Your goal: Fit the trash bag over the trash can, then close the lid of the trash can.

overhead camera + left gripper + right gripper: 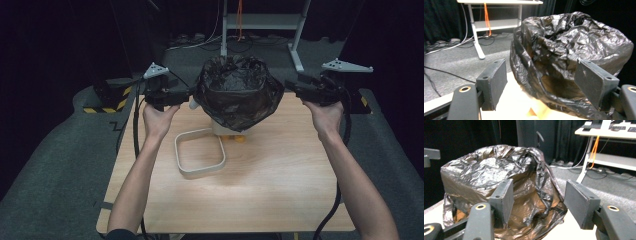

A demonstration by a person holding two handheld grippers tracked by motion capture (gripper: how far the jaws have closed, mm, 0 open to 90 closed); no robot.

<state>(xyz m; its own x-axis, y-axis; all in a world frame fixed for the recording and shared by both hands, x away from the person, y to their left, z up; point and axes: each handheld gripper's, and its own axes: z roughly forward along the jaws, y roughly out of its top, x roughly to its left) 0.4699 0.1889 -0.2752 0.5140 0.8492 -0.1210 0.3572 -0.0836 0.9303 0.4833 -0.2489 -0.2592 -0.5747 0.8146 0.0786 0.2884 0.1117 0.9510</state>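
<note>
Fingers (pixel 494 82) of both grippers stand apart, holding nothing, flanking the black bag (pixel 235 92) over the bin at upper centre of the high view. Each should pinch the loose rim film and pull down evenly, so that the liner seats without tearing.

One black bag (pixel 235 92) over one bin (pixel 220 127). One loose white frame (pixel 200 152) on one table (pixel 280 185). Two grippers: left (pixel 187 94), right (pixel 289 86), one in each of two hands (pixel 157 120). One desk frame (pixel 260 22) stands behind.
</note>
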